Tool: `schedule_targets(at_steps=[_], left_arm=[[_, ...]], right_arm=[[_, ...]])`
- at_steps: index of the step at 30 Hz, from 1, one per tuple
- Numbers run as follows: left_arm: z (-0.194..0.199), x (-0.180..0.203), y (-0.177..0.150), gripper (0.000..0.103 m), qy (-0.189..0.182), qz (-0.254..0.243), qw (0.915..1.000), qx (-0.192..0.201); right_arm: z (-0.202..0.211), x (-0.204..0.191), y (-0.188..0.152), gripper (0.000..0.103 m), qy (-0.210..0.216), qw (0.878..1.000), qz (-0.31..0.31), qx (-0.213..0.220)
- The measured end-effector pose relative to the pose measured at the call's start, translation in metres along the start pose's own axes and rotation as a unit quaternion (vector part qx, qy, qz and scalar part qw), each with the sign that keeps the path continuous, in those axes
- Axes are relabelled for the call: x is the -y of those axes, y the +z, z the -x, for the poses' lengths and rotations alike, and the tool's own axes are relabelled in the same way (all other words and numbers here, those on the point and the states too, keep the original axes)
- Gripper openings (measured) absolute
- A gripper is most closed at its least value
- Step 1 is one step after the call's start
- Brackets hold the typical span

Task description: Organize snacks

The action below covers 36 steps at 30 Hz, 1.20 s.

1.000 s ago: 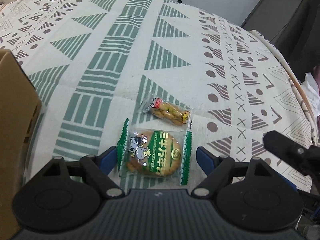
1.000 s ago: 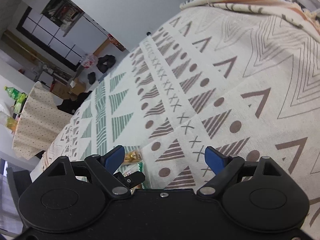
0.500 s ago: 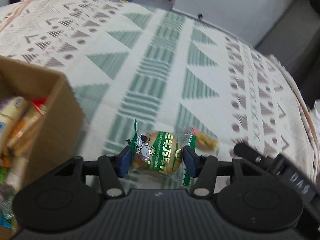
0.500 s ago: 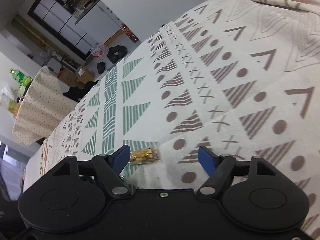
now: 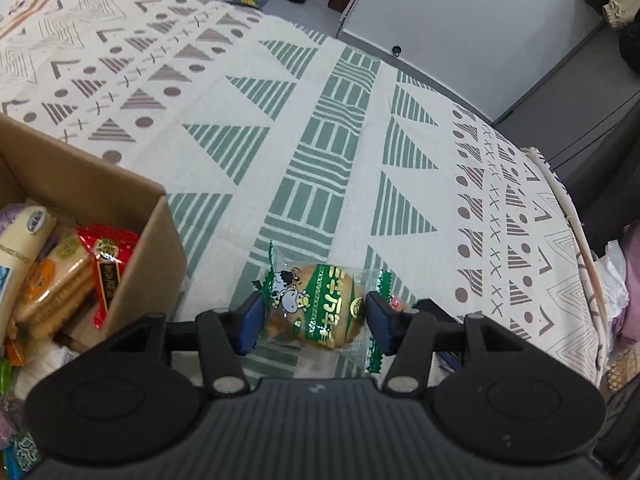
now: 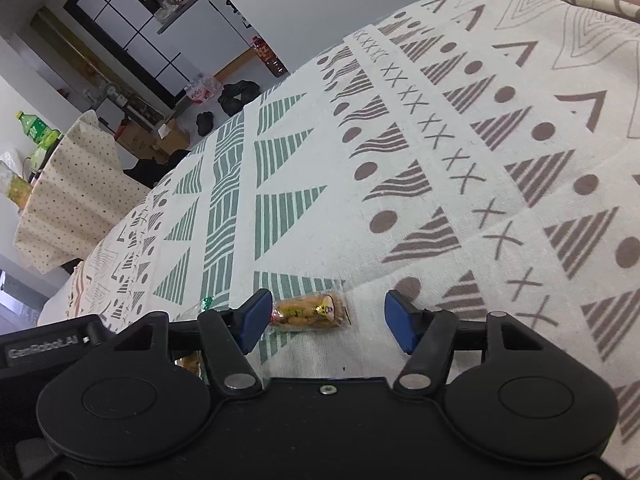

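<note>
Your left gripper (image 5: 314, 322) is clamped on the round biscuit in its clear wrapper with green zigzag ends and a cartoon cow (image 5: 316, 304); both blue pads (image 5: 251, 322) press on the packet's sides, and the packet hangs lifted above the cream tablecloth with green and brown geometric print (image 5: 320, 152). Those jaws closed in during the last second and are now steady on the packet. To your left stands the open brown cardboard box (image 5: 132, 248), close beside the held biscuit, and it already holds several snacks, among them a red foil packet (image 5: 110, 264) and a clear pack of sandwich crackers (image 5: 60, 280). Your right gripper (image 6: 326, 322) is not gripping anything: its jaws have just been narrowing, with the small clear packet of golden-brown snack pieces (image 6: 310, 312) lying on the cloth between them. The left blue pad (image 6: 254, 320) sits just at that packet's end, while the right pad stands well apart from it. In the right wrist view, the body of your left gripper shows at the lower left edge.
</note>
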<state>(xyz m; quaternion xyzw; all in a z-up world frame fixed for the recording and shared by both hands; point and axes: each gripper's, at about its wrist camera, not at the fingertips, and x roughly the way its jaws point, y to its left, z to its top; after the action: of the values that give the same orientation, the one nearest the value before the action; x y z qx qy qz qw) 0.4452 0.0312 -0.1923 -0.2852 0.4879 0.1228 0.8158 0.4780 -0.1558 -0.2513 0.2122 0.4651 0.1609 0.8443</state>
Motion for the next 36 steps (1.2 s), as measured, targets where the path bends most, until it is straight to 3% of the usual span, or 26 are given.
schedule_targets(at_steps=[3,5,7,12,13,21,36], left_arm=[[-0.003,-0.002,0.000,0.054,-0.003,0.007,0.9999,-0.010],[-0.004,-0.003,-0.001,0.054,-0.004,0.010,0.9998,-0.014],[-0.007,-0.004,-0.003,0.054,-0.004,0.014,0.9997,-0.019],[-0.006,-0.004,-0.008,0.054,0.005,0.011,0.9998,-0.019],[-0.005,-0.003,-0.010,0.054,0.007,0.010,0.9997,-0.019],[0.012,0.002,-0.021,0.054,0.023,0.005,0.9997,-0.011],[0.072,0.014,-0.036,0.054,0.042,-0.004,0.9980,0.046]], right_arm=[[-0.002,0.000,-0.001,0.061,0.002,1.000,-0.001,0.009],[-0.005,0.000,-0.002,0.047,-0.002,1.000,0.005,0.009],[-0.007,0.002,-0.003,0.025,-0.002,1.000,0.006,0.001],[-0.002,0.002,-0.004,0.021,0.004,1.000,0.012,-0.011],[0.000,0.002,-0.004,0.012,0.006,1.000,0.010,-0.013],[0.018,0.003,-0.002,0.011,0.018,1.000,0.010,-0.017],[0.073,-0.002,0.006,0.011,0.087,0.996,-0.003,0.027]])
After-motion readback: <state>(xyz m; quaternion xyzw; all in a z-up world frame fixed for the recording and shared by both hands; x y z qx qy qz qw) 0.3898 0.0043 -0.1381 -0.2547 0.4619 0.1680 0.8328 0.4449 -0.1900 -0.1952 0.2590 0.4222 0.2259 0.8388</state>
